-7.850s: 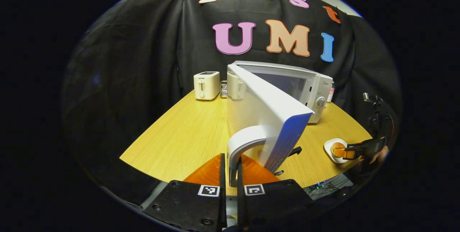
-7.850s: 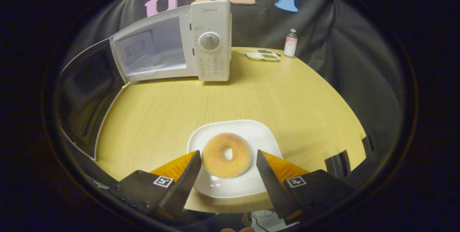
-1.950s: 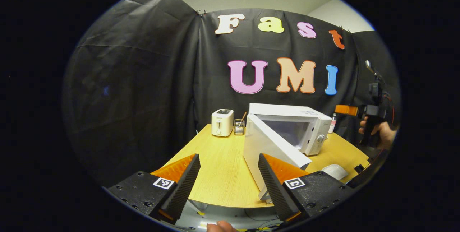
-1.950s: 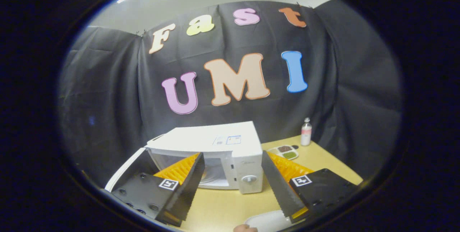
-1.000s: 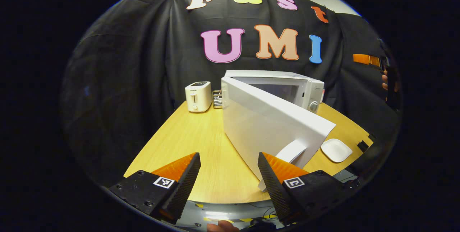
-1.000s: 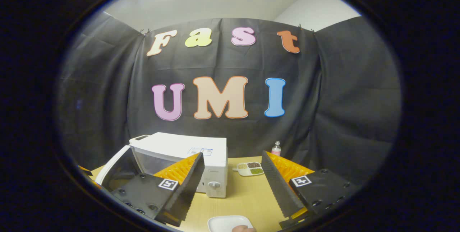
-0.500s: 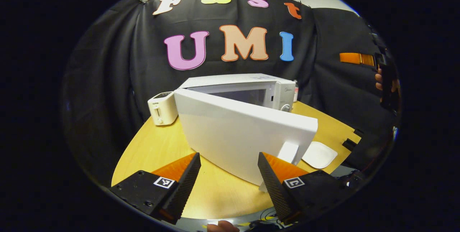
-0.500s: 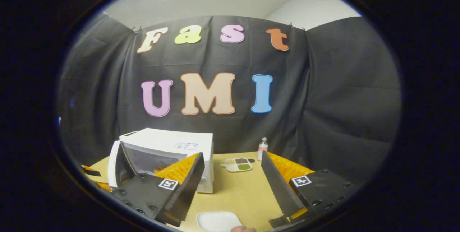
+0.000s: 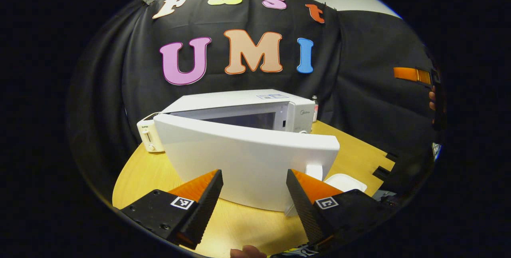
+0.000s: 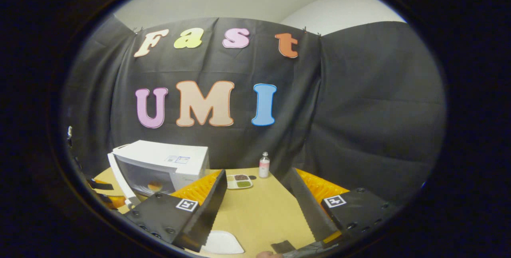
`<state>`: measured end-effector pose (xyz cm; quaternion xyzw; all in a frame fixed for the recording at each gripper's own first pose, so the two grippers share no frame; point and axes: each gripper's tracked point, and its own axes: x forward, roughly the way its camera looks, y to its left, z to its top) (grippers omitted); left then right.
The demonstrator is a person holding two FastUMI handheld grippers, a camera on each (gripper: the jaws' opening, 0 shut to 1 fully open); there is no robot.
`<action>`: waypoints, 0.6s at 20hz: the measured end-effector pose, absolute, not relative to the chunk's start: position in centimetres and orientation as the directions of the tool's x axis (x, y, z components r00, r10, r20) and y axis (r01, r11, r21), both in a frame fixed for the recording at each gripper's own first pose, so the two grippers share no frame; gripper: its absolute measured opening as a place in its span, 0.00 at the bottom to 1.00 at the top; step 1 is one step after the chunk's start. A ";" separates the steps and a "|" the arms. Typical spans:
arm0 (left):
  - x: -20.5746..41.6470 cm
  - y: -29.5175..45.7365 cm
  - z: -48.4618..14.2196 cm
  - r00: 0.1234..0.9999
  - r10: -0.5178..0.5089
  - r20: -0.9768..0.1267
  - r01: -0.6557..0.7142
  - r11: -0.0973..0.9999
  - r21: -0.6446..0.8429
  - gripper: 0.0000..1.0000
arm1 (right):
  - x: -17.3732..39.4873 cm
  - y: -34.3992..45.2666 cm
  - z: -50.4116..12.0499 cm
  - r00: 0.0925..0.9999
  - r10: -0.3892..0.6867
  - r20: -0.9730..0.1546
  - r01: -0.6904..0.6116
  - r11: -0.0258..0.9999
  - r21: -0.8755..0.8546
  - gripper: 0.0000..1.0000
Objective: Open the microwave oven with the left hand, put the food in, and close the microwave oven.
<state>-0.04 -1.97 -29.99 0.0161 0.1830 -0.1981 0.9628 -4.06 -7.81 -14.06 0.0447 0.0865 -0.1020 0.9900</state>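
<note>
Left gripper (image 9: 254,194) hangs spread wide and empty right in front of the microwave door (image 9: 247,166), which stands partly open across the microwave (image 9: 255,104). Right gripper (image 10: 257,202) is splayed open too, holding nothing, raised above the table (image 10: 259,214). The food (image 10: 155,186) sits inside the microwave cavity. An empty white plate (image 10: 221,243) lies at the table's near edge, a toaster (image 9: 148,135) beside the microwave.
</note>
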 end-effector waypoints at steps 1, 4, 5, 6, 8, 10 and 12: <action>0.5 -2.5 -29.7 0.857 -0.375 -0.353 0.387 0.921 -0.038 0.95 | -3.9 -8.2 -14.1 0.963 -0.196 -0.183 0.211 0.976 0.062 0.88; 2.1 -3.9 -29.2 0.865 -0.378 -0.329 0.391 0.920 -0.028 0.95 | -3.3 -8.7 -13.9 0.964 -0.195 -0.183 0.208 0.977 0.053 0.88; 2.6 -4.2 -29.1 0.866 -0.379 -0.325 0.393 0.919 -0.025 0.94 | -3.1 -8.8 -13.9 0.964 -0.190 -0.187 0.203 0.978 0.051 0.89; 3.0 -4.6 -29.2 0.866 -0.380 -0.325 0.394 0.919 -0.025 0.95 | -3.1 -8.9 -14.0 0.964 -0.189 -0.189 0.200 0.979 0.043 0.88; 3.9 -5.1 -29.3 0.868 -0.379 -0.321 0.393 0.919 -0.025 0.94 | -2.7 -9.3 -13.6 0.966 -0.186 -0.180 0.193 0.981 0.024 0.90; 4.7 -5.5 -29.8 0.867 -0.373 -0.329 0.388 0.921 -0.021 0.95 | -2.7 -9.6 -13.6 0.967 -0.182 -0.178 0.185 0.983 0.002 0.93; 5.4 -5.9 -29.8 0.872 -0.369 -0.322 0.384 0.923 -0.018 0.94 | -2.6 -10.1 -13.6 0.967 -0.180 -0.181 0.182 0.983 -0.005 0.93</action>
